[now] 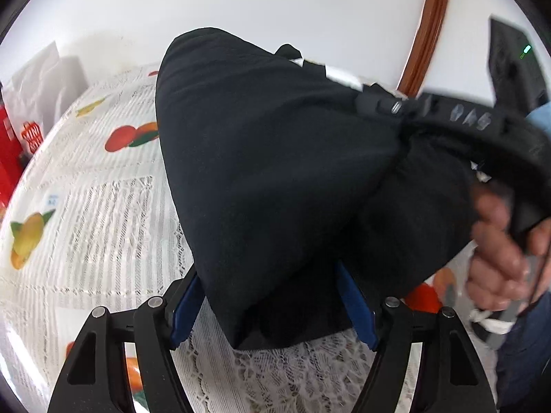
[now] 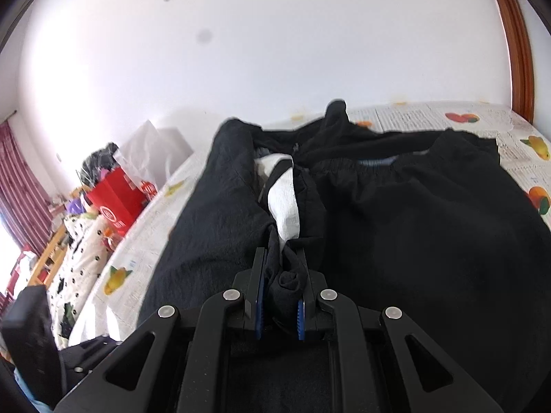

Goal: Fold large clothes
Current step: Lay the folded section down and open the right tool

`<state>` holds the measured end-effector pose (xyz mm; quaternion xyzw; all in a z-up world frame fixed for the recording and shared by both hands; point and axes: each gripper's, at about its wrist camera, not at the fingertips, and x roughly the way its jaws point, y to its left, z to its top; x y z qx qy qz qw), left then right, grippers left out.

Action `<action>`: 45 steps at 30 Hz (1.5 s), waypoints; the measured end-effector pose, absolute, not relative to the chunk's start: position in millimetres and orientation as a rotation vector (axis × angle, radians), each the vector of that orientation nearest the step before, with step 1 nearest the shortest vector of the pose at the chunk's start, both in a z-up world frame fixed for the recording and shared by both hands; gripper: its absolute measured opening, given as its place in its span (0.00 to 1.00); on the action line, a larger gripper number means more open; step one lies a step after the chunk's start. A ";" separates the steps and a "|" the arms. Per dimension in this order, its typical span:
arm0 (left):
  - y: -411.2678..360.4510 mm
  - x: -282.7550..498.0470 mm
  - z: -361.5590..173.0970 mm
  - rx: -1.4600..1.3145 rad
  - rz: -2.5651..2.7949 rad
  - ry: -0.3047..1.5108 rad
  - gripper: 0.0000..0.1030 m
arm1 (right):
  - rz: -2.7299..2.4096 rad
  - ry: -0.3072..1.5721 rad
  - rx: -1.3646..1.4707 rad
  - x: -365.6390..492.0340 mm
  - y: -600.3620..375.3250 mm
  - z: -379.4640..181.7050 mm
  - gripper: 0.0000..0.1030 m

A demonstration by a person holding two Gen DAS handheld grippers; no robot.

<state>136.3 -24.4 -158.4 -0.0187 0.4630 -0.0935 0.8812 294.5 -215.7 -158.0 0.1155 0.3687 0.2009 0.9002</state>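
Observation:
A large black garment (image 1: pixel 268 158) with a white lining hangs lifted above a table covered with a fruit-print lace cloth (image 1: pixel 86 206). My left gripper (image 1: pixel 272 306) stands wide apart with a thick fold of the black cloth lying between its blue pads. My right gripper (image 2: pixel 280 272) is shut on a bunched piece of the black garment (image 2: pixel 430 241), near its white lining (image 2: pixel 284 203). In the left wrist view the right gripper (image 1: pixel 389 106) shows at the right, clamped on the cloth, held by a hand (image 1: pixel 496 258).
A red box (image 2: pixel 115 199) and white bags (image 2: pixel 151 151) stand at the table's far left end. A spotted cloth (image 2: pixel 82 251) and wooden furniture lie beyond the table's left edge. A wooden door frame (image 2: pixel 516 41) is at the right; a white wall stands behind.

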 end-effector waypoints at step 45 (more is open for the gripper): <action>-77.2 166.5 -173.5 0.092 -0.146 0.952 0.77 | 0.123 0.601 0.430 179.3 -381.6 -170.1 0.16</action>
